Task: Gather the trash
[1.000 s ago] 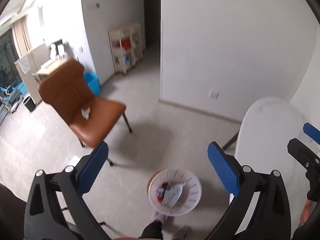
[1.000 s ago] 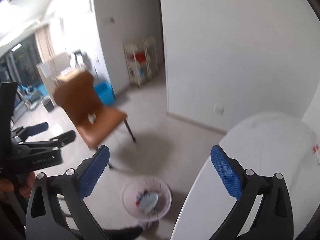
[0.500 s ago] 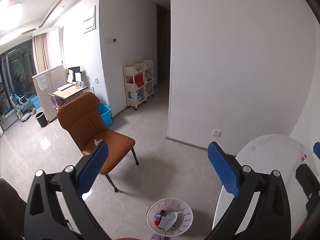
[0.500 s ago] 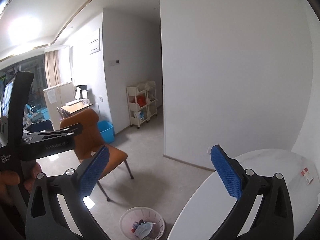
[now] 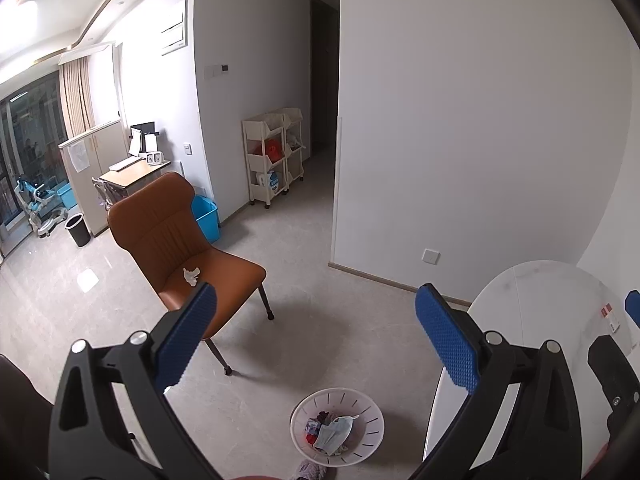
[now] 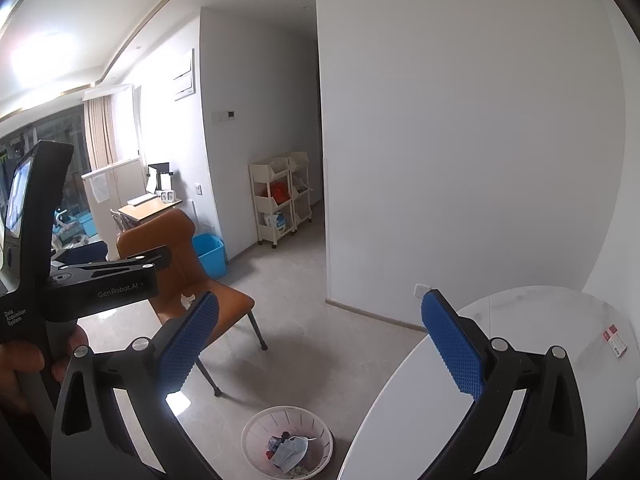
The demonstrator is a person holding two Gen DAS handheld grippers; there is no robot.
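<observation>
A crumpled white tissue (image 5: 191, 276) lies on the seat of a brown chair (image 5: 176, 240); it also shows in the right wrist view (image 6: 187, 301). A white slatted waste basket (image 5: 374, 420) stands on the floor below, holding a face mask (image 5: 334, 434) and scraps; it also shows in the right wrist view (image 6: 256, 430). My left gripper (image 5: 316, 340) is open and empty, held high above the floor. My right gripper (image 6: 320, 344) is open and empty over the table edge. The left gripper's body shows at the left of the right wrist view.
A white round table (image 6: 520, 344) with a small red-and-white label (image 6: 614, 341) is at the right. A blue bin (image 5: 206, 218), a cream shelf cart (image 5: 274, 162), a desk (image 5: 134, 170) and a black bin (image 5: 78, 230) stand further back. A white wall corner (image 5: 338, 200) juts out ahead.
Both grippers have risen and tilted up from the basket, so the basket sits lower and smaller in view and more of the room shows. Both stayed open.
</observation>
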